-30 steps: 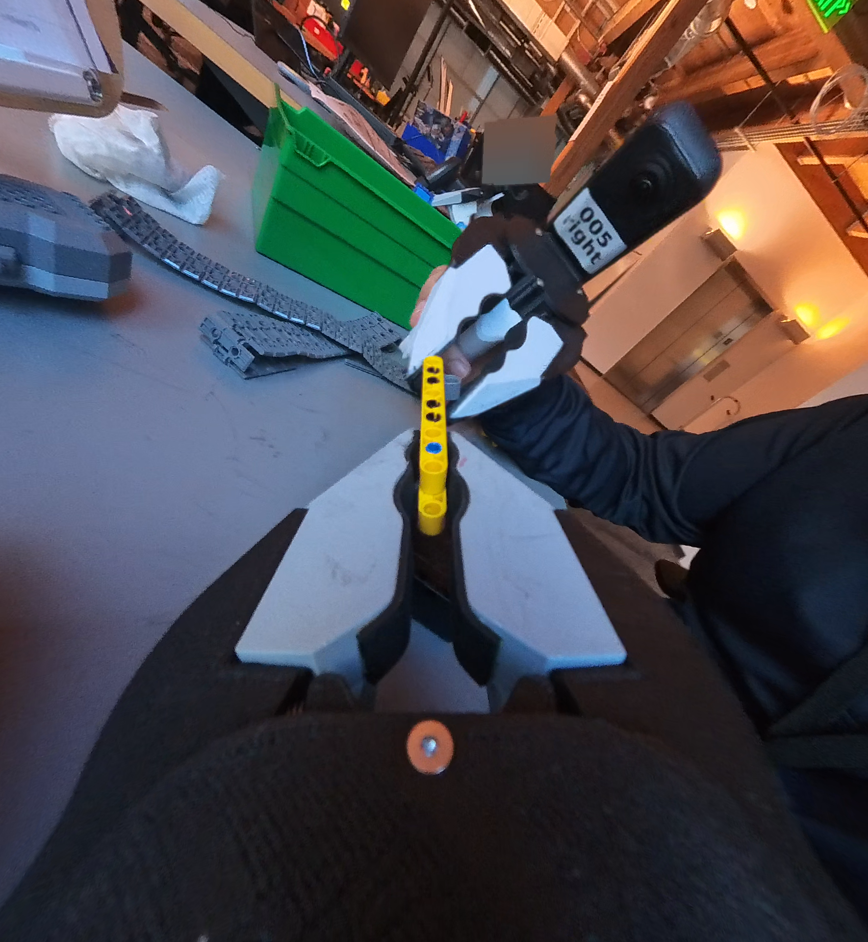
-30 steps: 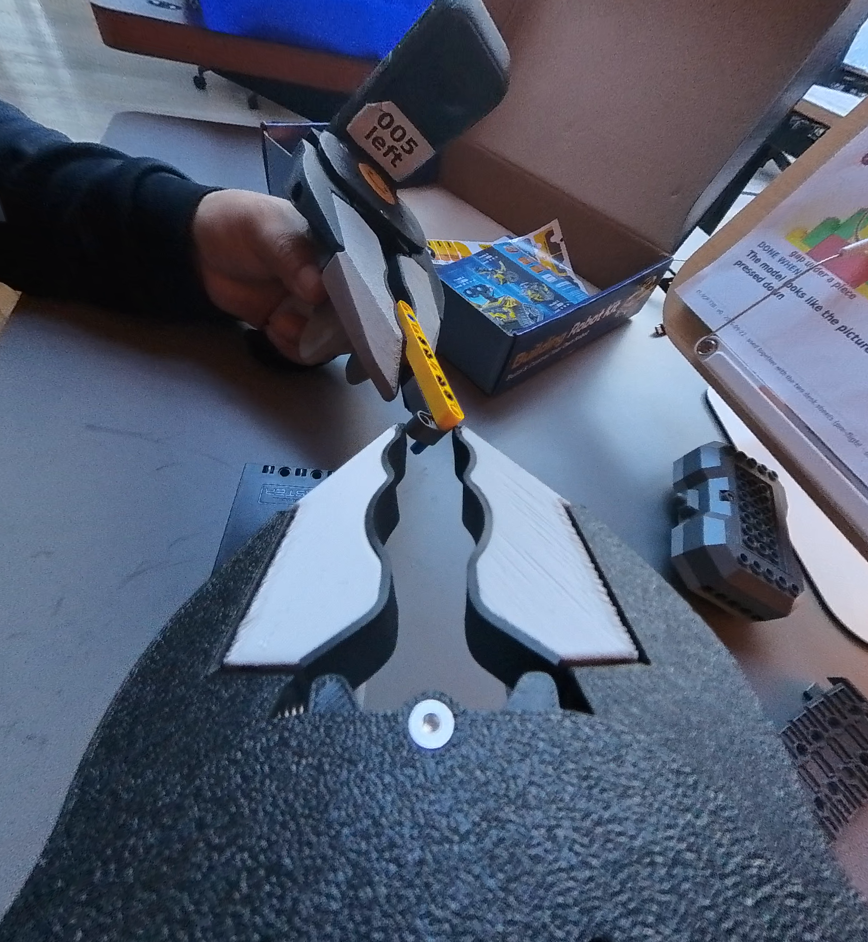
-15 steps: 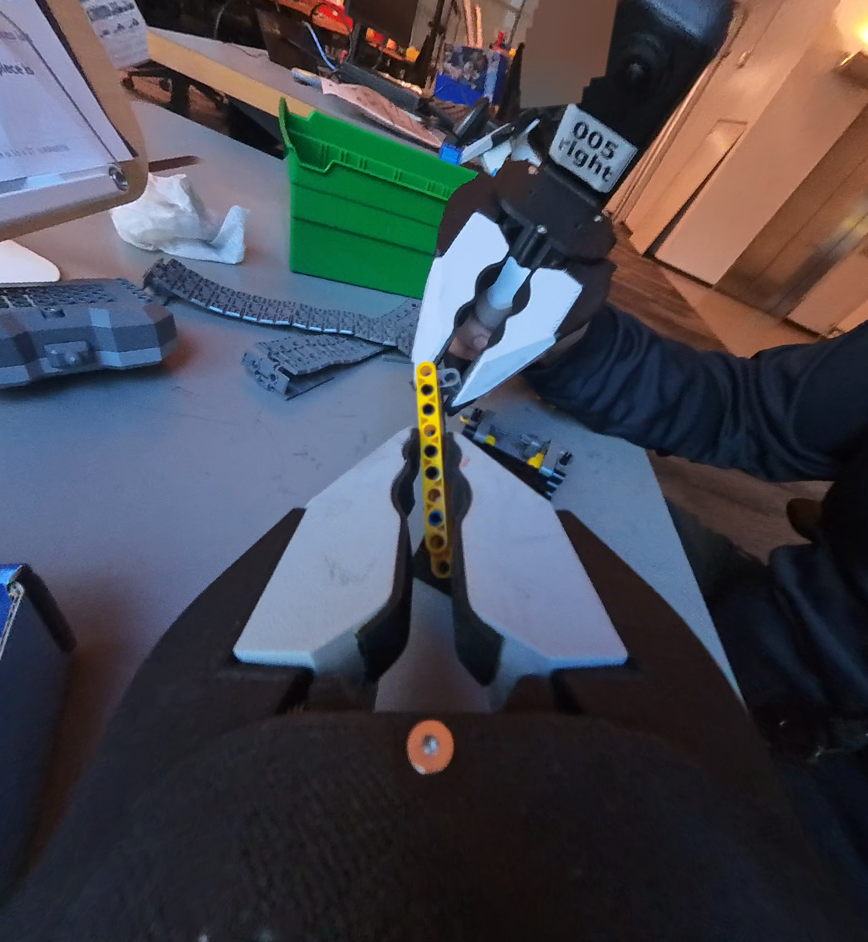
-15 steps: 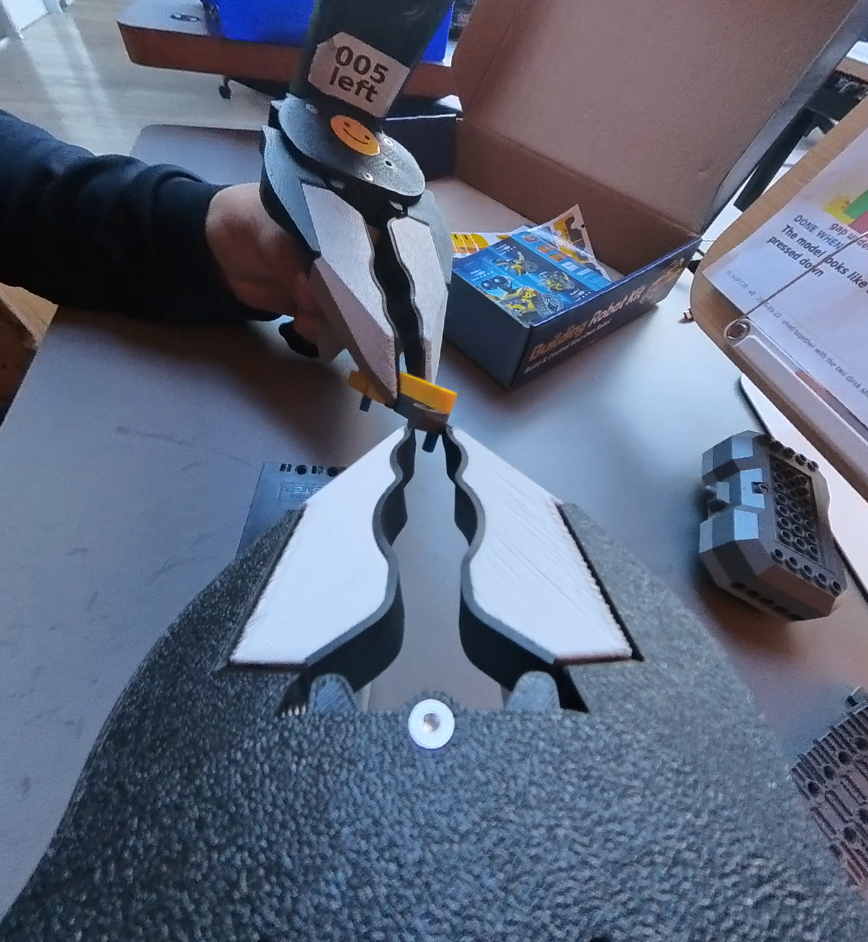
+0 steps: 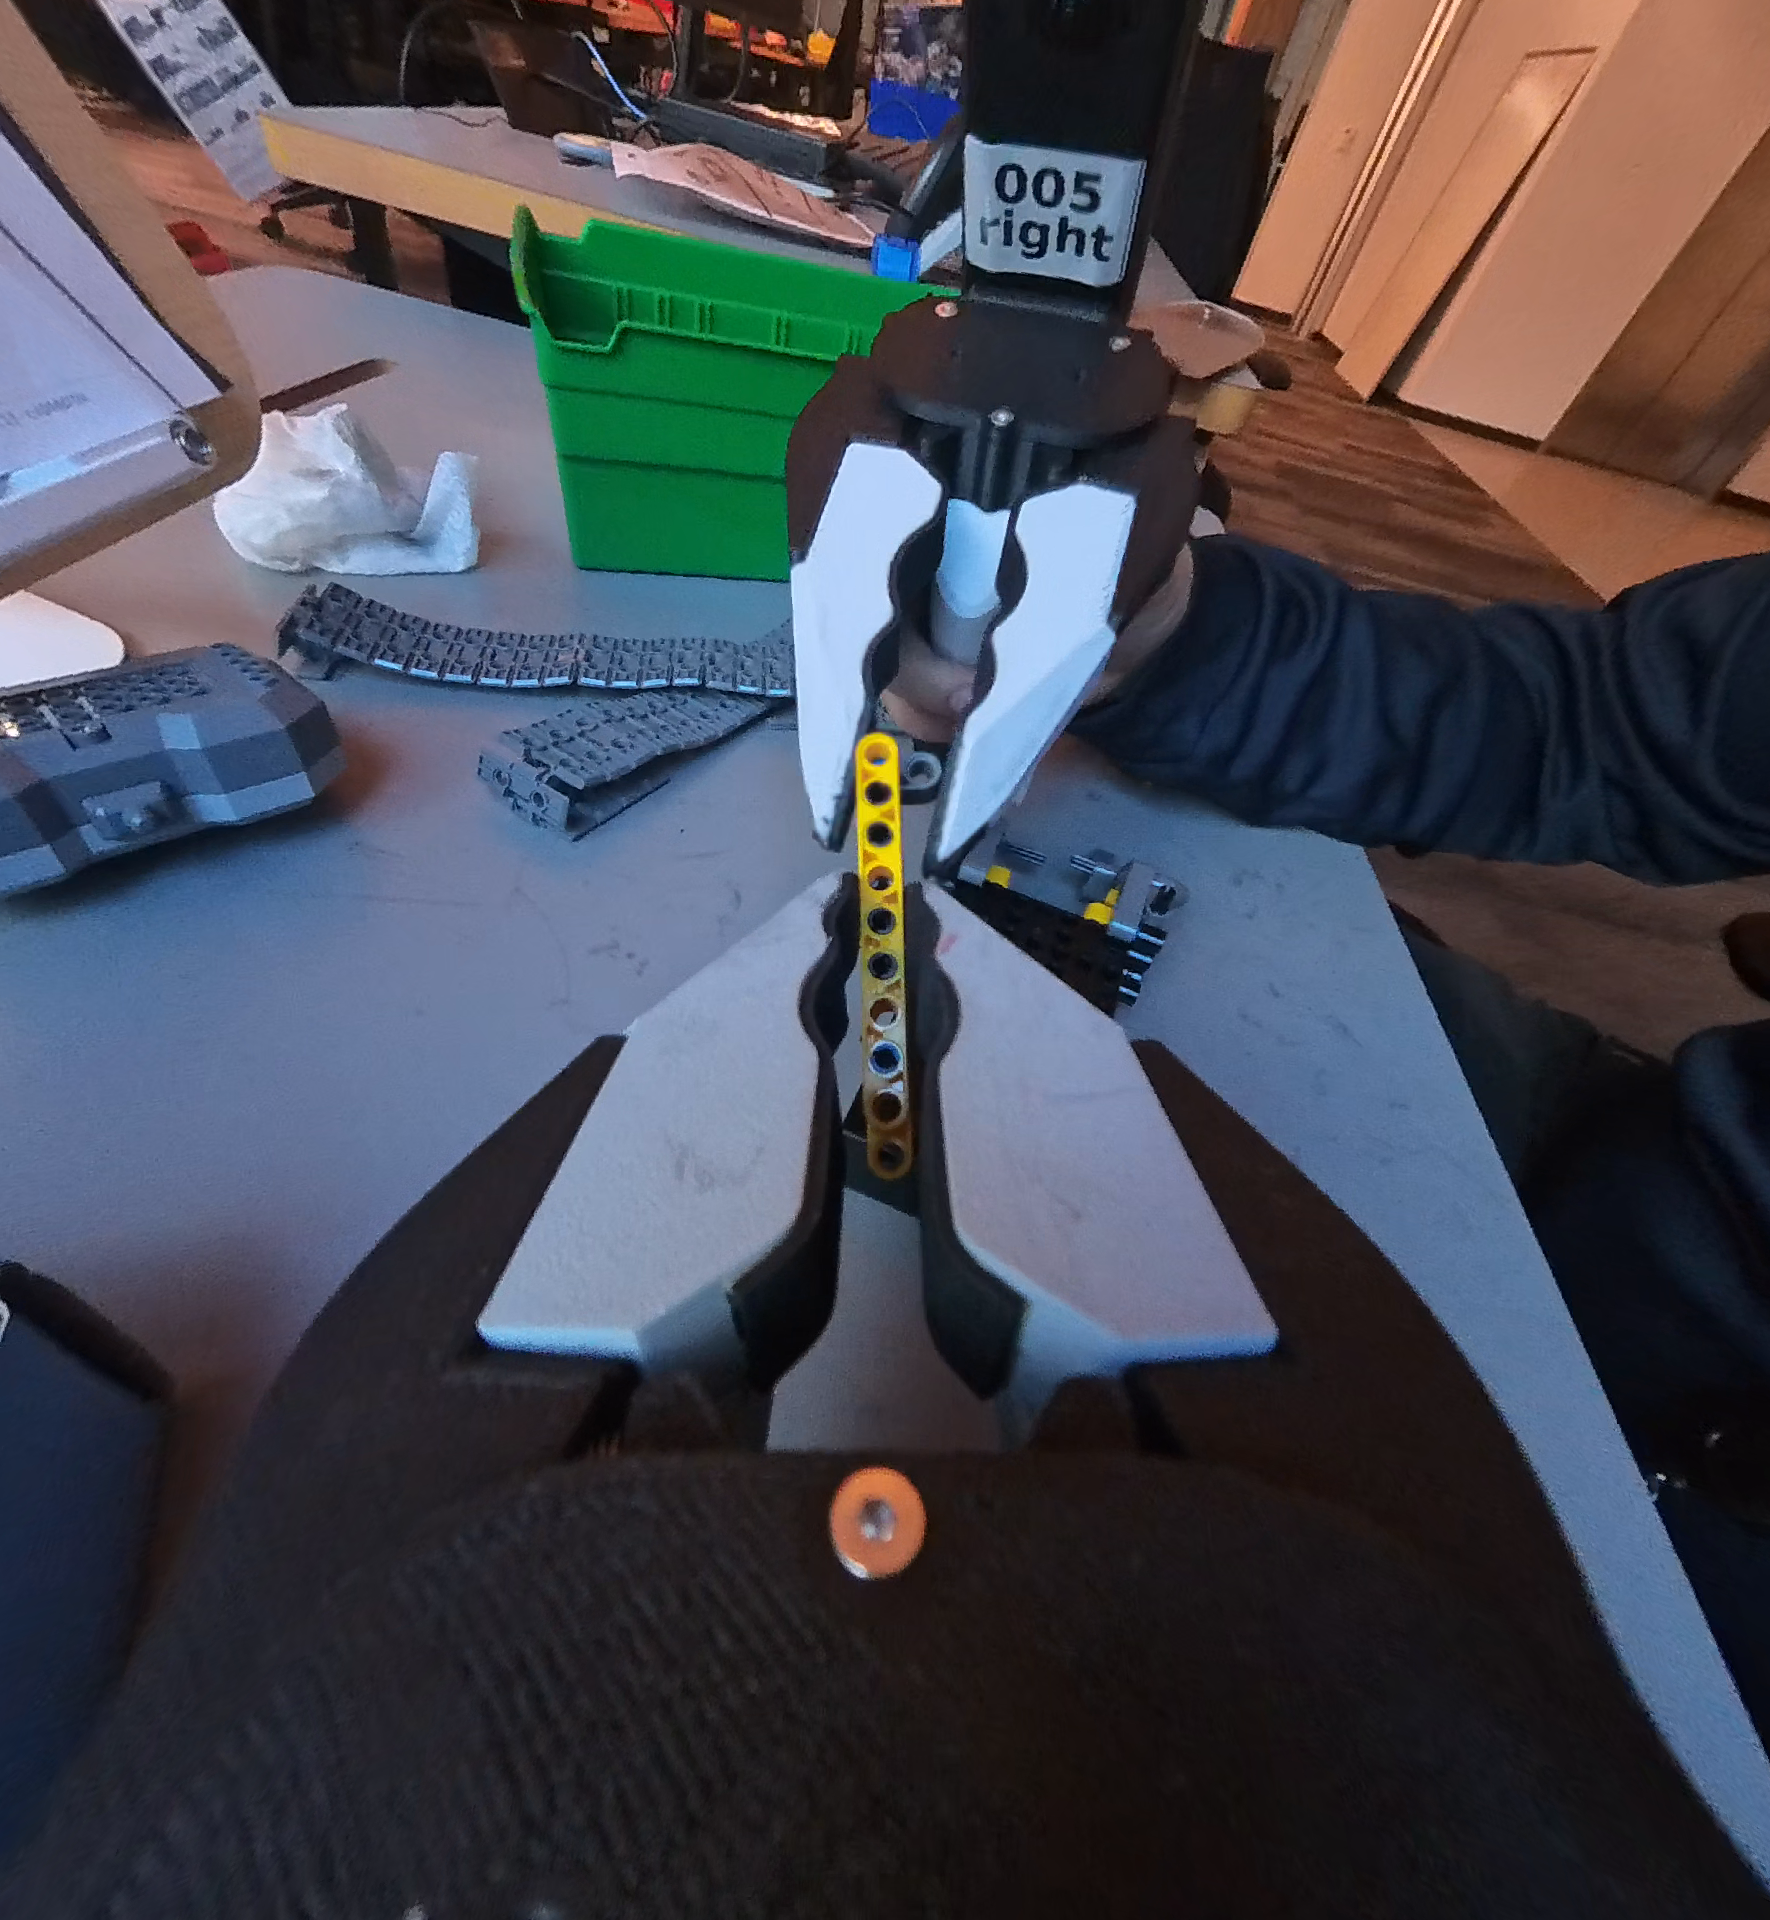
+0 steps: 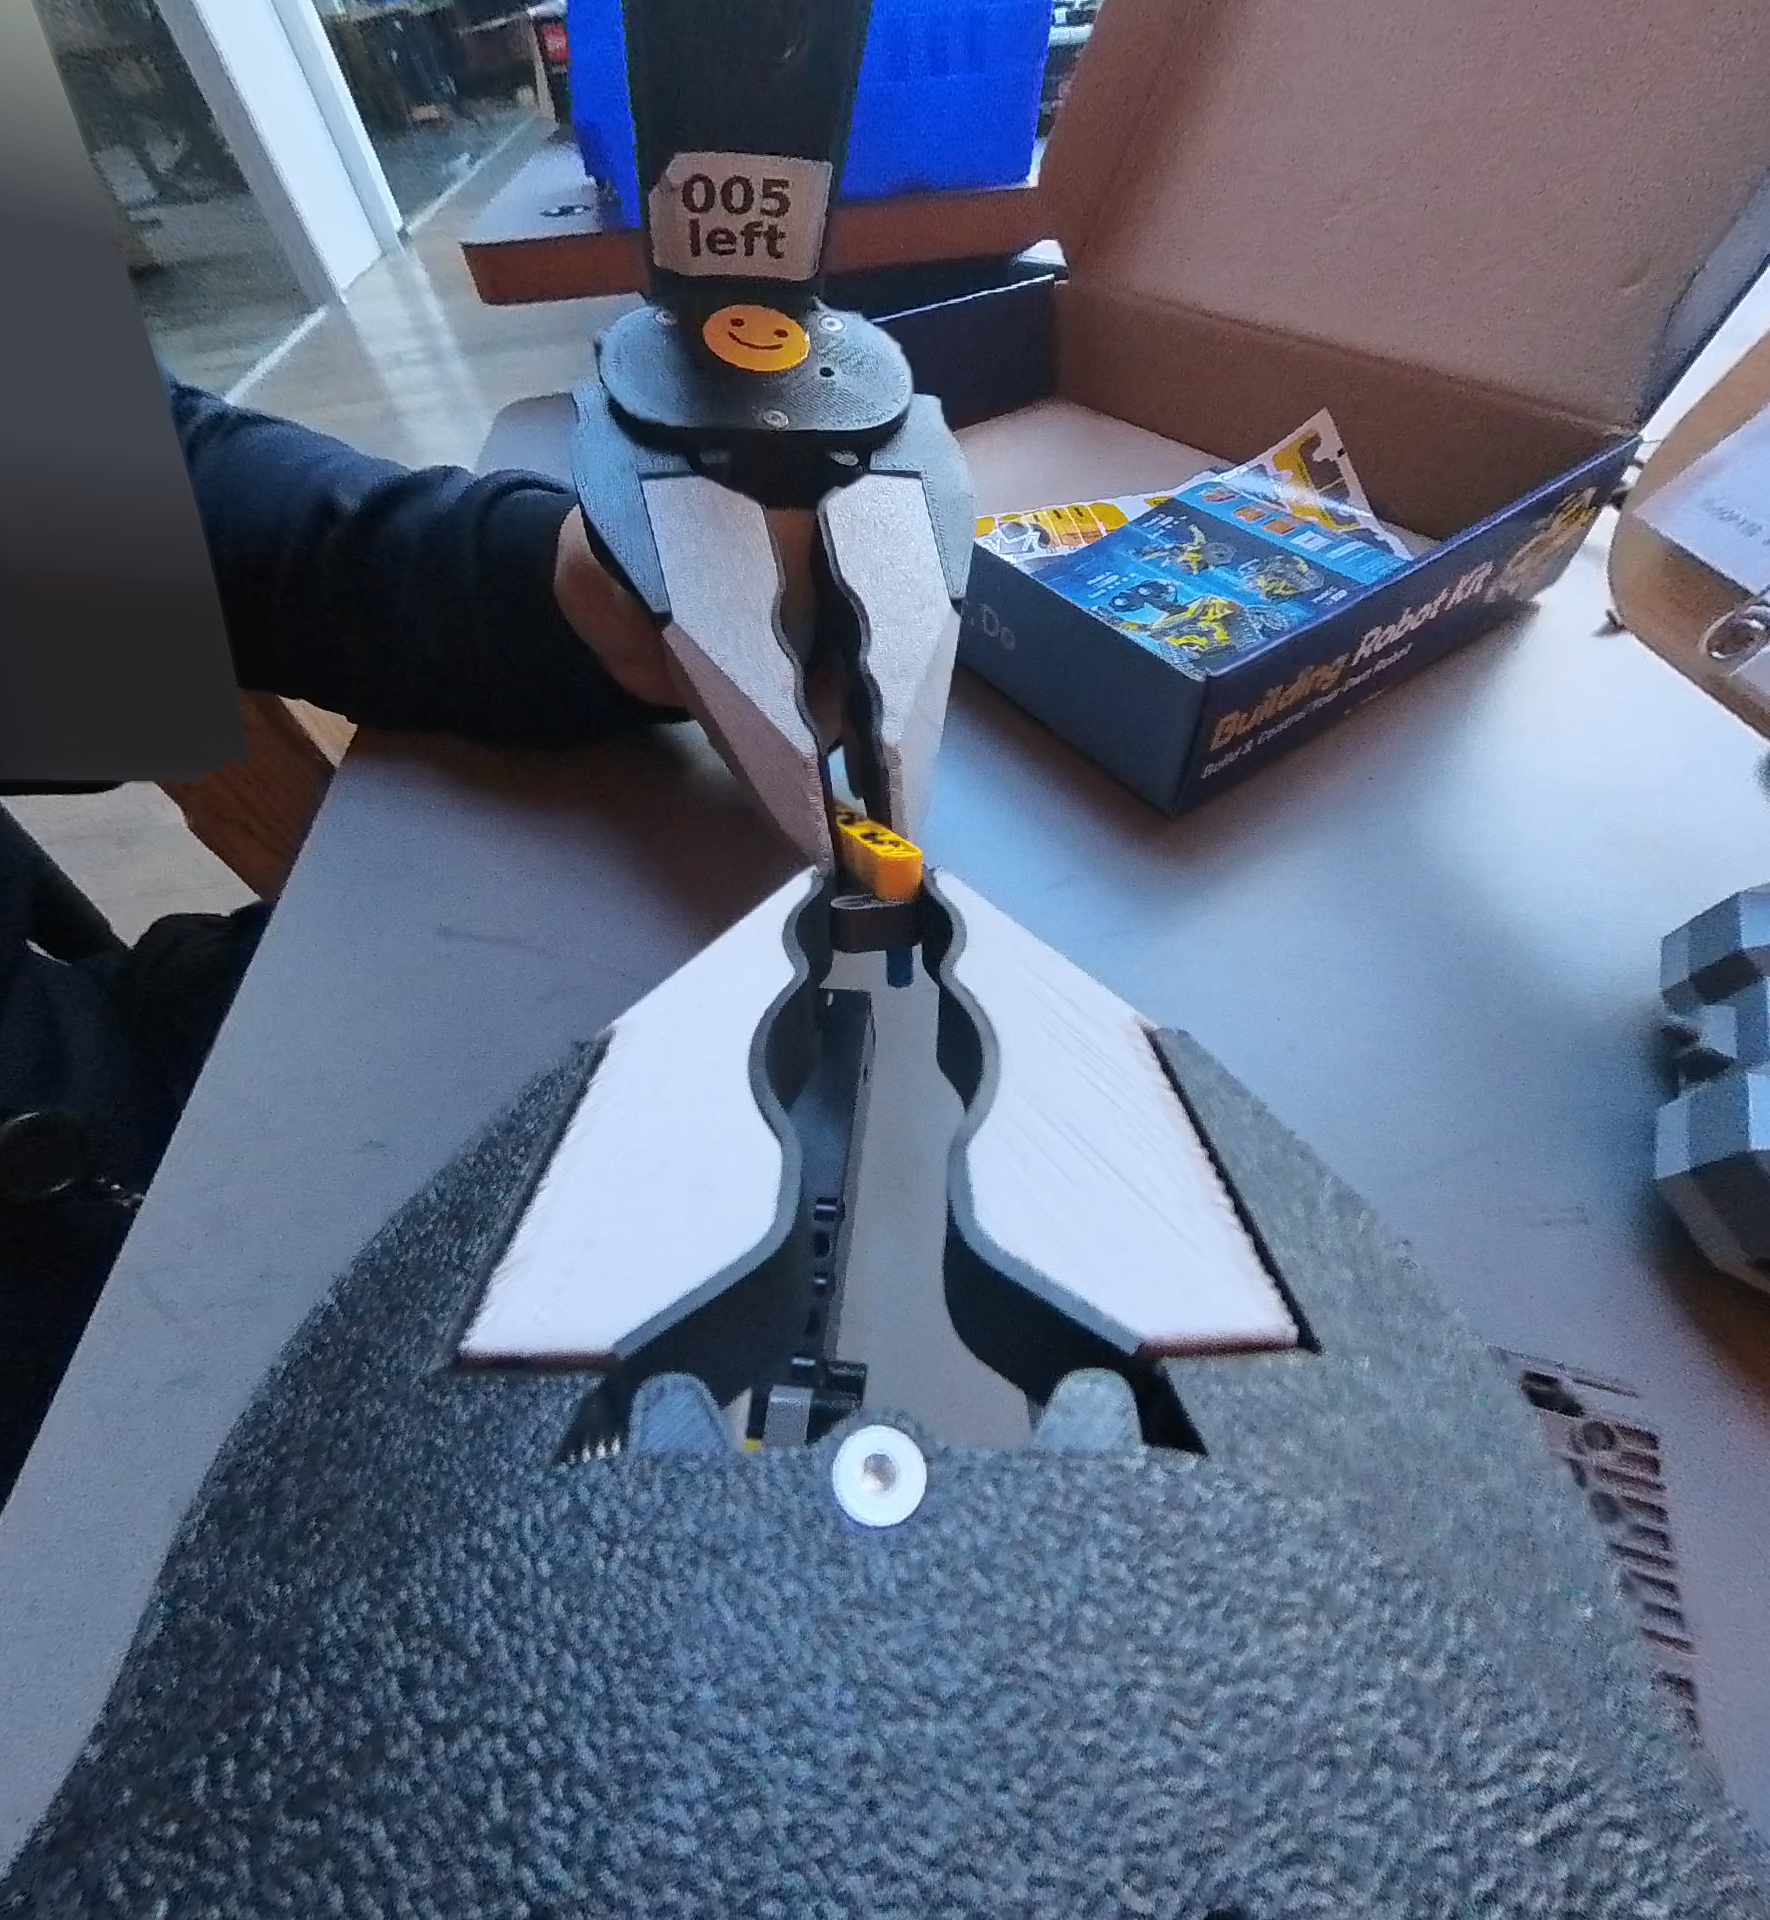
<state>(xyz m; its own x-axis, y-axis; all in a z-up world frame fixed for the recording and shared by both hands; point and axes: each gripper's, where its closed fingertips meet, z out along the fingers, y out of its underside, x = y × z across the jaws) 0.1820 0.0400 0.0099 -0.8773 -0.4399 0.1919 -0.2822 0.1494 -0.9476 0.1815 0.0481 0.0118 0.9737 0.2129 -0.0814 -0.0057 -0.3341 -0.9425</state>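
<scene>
A: Two grippers meet tip to tip above the grey table (image 5: 341, 987). What does the left gripper (image 5: 879, 894) carry?

B: Its fingers are clamped on a long yellow plastic beam with a row of round holes (image 5: 881, 935), which runs forward past the fingertips.

A: And the right gripper (image 6: 870, 914)?

B: Fingers closed on a small dark grey plastic connector piece (image 6: 865, 920) at their tips (a blue pin shows below it), touching the beam's far end.

A: Around them?

B: Beyond the left fingers, dark grey linked plastic tracks (image 5: 548, 660) and a green plastic bin (image 5: 683, 416); right of the right fingers, an open blue cardboard box (image 6: 1276, 665).
</scene>
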